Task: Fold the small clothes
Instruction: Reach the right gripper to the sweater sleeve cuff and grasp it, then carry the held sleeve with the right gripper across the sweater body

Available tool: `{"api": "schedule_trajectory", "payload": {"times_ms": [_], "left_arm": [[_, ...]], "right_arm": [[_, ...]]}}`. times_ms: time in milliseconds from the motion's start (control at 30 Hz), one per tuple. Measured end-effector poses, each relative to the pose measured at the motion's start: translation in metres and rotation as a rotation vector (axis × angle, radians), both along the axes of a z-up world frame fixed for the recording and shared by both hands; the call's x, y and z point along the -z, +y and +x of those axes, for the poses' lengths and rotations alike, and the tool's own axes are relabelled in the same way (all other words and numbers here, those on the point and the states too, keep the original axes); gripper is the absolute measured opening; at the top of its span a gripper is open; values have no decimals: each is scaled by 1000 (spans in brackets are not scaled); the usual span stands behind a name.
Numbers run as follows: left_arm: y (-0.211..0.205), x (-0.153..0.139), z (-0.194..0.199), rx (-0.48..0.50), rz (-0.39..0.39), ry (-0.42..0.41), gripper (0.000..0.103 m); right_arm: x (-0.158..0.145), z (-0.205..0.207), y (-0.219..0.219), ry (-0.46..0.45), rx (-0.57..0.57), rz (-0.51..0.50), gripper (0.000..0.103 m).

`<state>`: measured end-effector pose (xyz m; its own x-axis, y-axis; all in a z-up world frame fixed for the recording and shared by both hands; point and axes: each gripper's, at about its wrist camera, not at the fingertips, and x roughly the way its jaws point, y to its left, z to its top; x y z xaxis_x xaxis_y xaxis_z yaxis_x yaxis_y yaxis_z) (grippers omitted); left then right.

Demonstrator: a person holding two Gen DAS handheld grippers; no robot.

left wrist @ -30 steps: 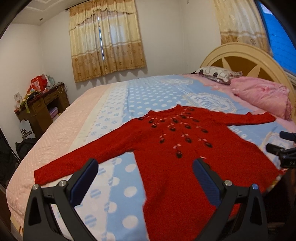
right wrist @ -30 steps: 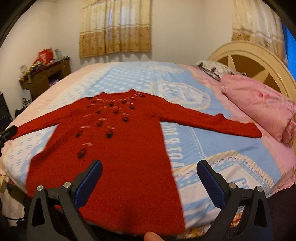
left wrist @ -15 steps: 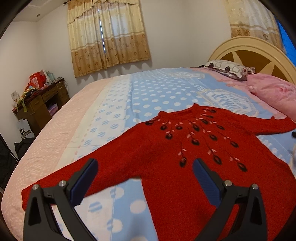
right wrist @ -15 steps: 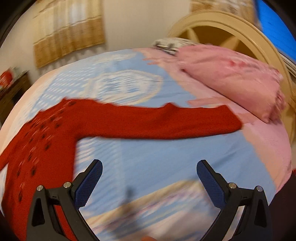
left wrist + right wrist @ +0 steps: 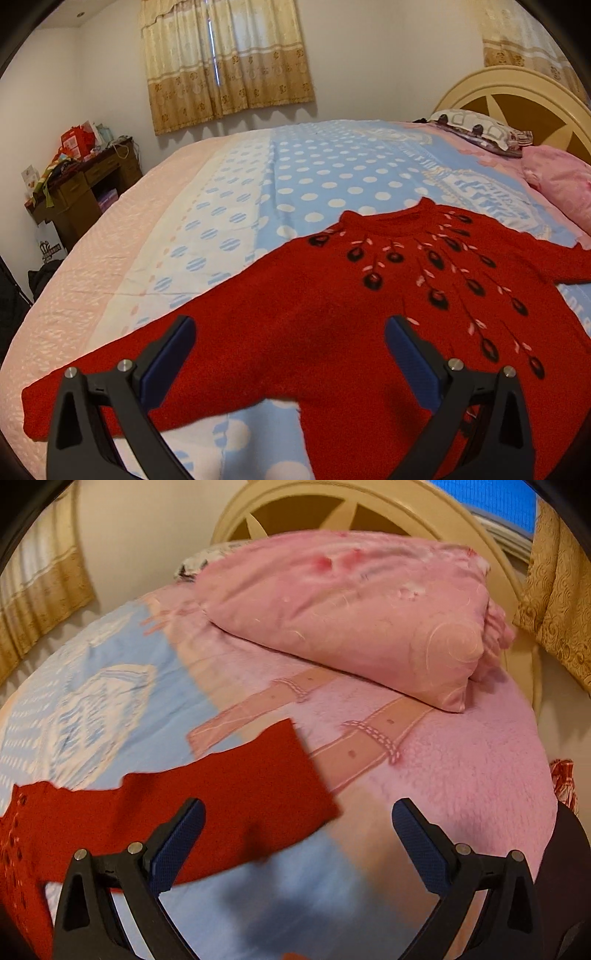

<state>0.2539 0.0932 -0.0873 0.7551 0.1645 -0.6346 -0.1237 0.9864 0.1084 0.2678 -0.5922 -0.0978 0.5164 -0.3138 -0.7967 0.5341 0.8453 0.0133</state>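
Note:
A red knitted sweater (image 5: 332, 321) with dark flower embroidery lies spread flat, front up, on the bed. My left gripper (image 5: 290, 354) is open and empty, low over the sweater's left shoulder and sleeve; the sleeve runs out to the lower left. My right gripper (image 5: 297, 834) is open and empty, just above the cuff end of the other sleeve (image 5: 236, 801), which lies flat and points toward the pillow side.
The bed has a blue polka-dot and pink blanket (image 5: 332, 177). A big pink pillow (image 5: 354, 613) and a cream headboard (image 5: 369, 506) lie beyond the right sleeve. A patterned pillow (image 5: 476, 129) is at the head. A cluttered wooden desk (image 5: 81, 184) stands left of the bed.
My left gripper has moved forward and lower over the left shoulder. My right gripper has swung right and closed in on the right sleeve's cuff. Both stay open.

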Motion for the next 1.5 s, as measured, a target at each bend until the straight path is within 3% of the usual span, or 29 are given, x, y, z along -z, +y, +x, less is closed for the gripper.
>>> {"api": "schedule_trajectory", "payload": {"times_ms": [100,200,267,367,467,900,1233,1500], "left_arm": [[6,4,5,-12,-4,8,103],[8,8,8,-14,-12,20,103],[8,12,8,-12,-17,28,103],[10,14,9,-11,-25,35,103],[13,12,8,-11,-40,29,103],[27,-1,-4,-13,-69,-6,103],[40,0,-11,1,-114,-19,103],[43,-2,-21,25,-152,-34,103]], "right_arm": [[13,10,-7,52,-12,51,76],[17,17,-1,65,-26,11,75],[18,21,5,76,-55,-6,62],[19,27,12,94,-101,-24,30],[12,29,12,64,-101,24,16],[-42,33,91,-91,-262,112,12],[-93,41,200,-164,-486,120,11],[-116,54,276,-195,-625,109,10]]}}
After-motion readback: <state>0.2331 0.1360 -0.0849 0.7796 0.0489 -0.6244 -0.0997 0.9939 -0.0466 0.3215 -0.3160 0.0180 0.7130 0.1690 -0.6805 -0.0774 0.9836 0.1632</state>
